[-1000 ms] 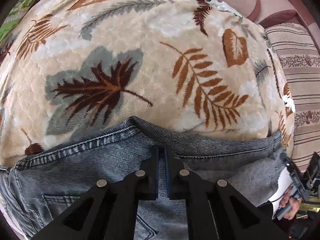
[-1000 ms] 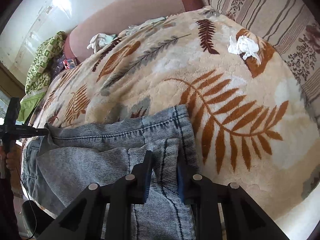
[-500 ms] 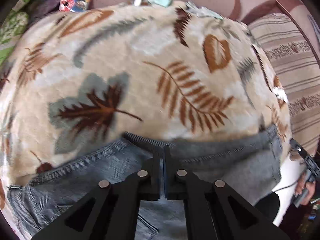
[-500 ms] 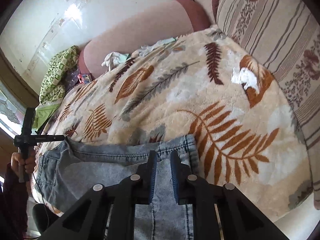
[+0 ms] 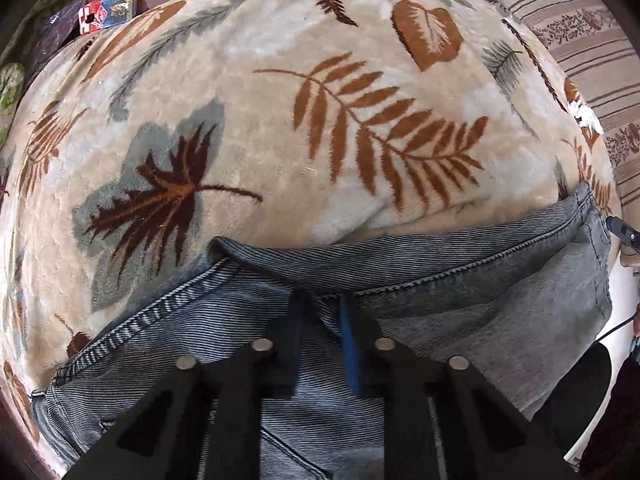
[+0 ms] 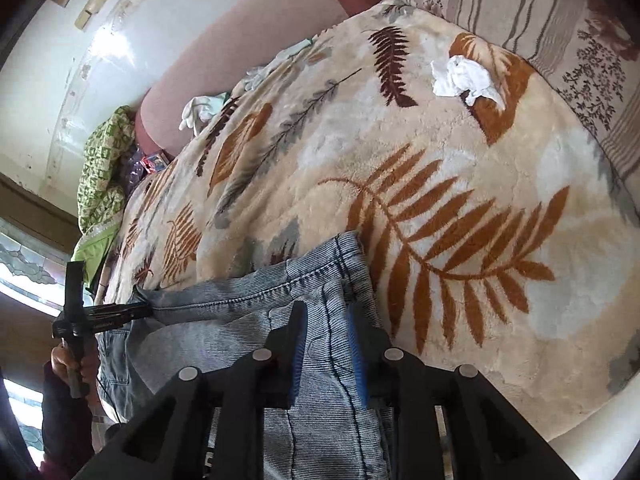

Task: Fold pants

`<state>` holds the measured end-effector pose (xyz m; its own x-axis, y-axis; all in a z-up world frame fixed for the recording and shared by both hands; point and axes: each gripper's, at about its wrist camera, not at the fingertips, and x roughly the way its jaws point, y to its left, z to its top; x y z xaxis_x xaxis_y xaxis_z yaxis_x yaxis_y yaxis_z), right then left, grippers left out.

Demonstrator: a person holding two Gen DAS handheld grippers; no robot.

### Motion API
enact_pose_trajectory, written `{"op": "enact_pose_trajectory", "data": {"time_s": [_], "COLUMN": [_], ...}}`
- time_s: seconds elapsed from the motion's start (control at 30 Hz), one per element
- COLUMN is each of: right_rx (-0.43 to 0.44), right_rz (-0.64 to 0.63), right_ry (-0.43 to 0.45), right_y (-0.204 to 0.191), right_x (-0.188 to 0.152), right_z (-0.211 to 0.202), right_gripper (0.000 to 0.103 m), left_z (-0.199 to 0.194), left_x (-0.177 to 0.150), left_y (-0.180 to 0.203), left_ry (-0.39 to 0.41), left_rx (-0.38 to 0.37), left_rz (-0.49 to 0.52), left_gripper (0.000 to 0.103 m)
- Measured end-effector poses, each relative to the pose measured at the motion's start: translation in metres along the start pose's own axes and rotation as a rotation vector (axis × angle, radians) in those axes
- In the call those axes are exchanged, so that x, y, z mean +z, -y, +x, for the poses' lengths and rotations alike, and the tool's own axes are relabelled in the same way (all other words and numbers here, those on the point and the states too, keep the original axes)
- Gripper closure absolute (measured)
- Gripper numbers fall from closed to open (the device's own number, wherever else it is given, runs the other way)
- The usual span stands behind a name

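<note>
Jaws on both sides are letting go, w/ denim between them. Going left to right:

Left gripper (image 5: 320,320) is parting its 2 fingers over the upper seam of the pants (image 5: 460,296). Cloth runs between the pads, but a gap shows on each side, so I read it as released, not pinched. It points about straight down at the fabric, which makes sense for laying a folded edge flat instead of dragging it. From the right wrist cam I see this tool (image 6: 102,314) at the far end of the jeans, held in a hand (image 6: 68,364) w/ a dark sleeve, its tip at the denim edge.

Pants lie near the front edge of the leaf-print blanket (image 5: 280,128), stretched sideways between my 2 tools, 1 layer doubled over another. I'd guess a lengthwise fold is just laid and I'm dropping it.

Right gripper (image 6: 326,320) angles down and forward over the hem end, fingers widening too. A strip of denim w/ its stitched seam sits between the blue pads, loose as far as I can tell.

Farther right on the blanket is a crumpled white cloth (image 6: 466,76), well apart from the jeans. Beyond it stands a striped cushion (image 6: 520,8).

Next probably regrip for the crosswise fold; risk is the top layer sliding on that plush pile.
</note>
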<state>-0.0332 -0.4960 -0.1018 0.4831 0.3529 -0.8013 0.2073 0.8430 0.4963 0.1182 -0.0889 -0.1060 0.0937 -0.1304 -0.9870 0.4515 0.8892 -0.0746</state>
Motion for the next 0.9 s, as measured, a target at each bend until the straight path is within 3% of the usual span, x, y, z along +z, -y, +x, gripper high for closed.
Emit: {"op": "enact_pose_trajectory", "data": {"time_s": [0.03,0.07,0.1,0.17,0.23,0.27,0.33,0.4,0.47,0.53,0.67,0.8,0.9], "right_rx": [-0.015,-0.039,-0.074,-0.125,-0.112,-0.109,-0.234,-0.292,-0.333,-0.393,-0.402,-0.308,-0.176], "right_rz": [-0.017,-0.033,-0.05,-0.075,-0.082,-0.099,-0.198,-0.28,-0.319,-0.365,-0.436,-0.414,-0.325], "right_ry": [-0.008,-0.015,-0.016,0.006,0.033,0.029,0.029,0.019,0.025,0.03,0.005,-0.009,-0.005], "right_y": [-0.003,-0.005,-0.008,-0.009,-0.009,-0.011,-0.025,-0.036,-0.043,-0.05,-0.068,-0.076,-0.069], "right_x": [0.0,0.0,0.001,0.0,-0.002,-0.004,-0.012,-0.019,-0.022,-0.025,-0.028,-0.026,-0.02], "right_z": [0.004,0.009,0.013,0.017,0.018,0.019,0.023,0.024,0.018,0.012,0.007,0.005,0.001], "right_gripper": [0.067,0.047,0.037,0.033,0.04,0.054,0.065,0.068,0.087,0.092,0.092,0.092,0.091], "left_z": [-0.001,-0.002,-0.003,-0.005,-0.007,-0.006,-0.008,-0.01,-0.017,-0.028,-0.046,-0.056,-0.065], "left_x": [-0.001,-0.002,-0.003,-0.005,-0.005,-0.005,-0.005,-0.008,-0.014,-0.02,-0.02,-0.016,-0.009], "left_y": [0.0,0.0,0.002,0.005,0.007,0.009,0.014,0.018,0.019,0.017,0.022,0.022,0.016], "left_ry": [0.002,0.005,0.011,0.025,0.032,0.034,0.036,0.037,0.05,0.069,0.11,0.122,0.155], "left_rx": [-0.001,0.005,0.016,0.031,0.036,0.037,0.04,0.043,0.05,0.054,0.049,0.069,0.073], "left_rz": [0.004,0.011,0.023,0.033,0.034,0.034,0.035,0.041,0.055,0.055,0.072,0.086,0.075], "left_gripper": [0.094,0.095,0.096,0.098,0.098,0.099,0.099,0.1,0.1,0.1,0.102,0.102,0.102]}}
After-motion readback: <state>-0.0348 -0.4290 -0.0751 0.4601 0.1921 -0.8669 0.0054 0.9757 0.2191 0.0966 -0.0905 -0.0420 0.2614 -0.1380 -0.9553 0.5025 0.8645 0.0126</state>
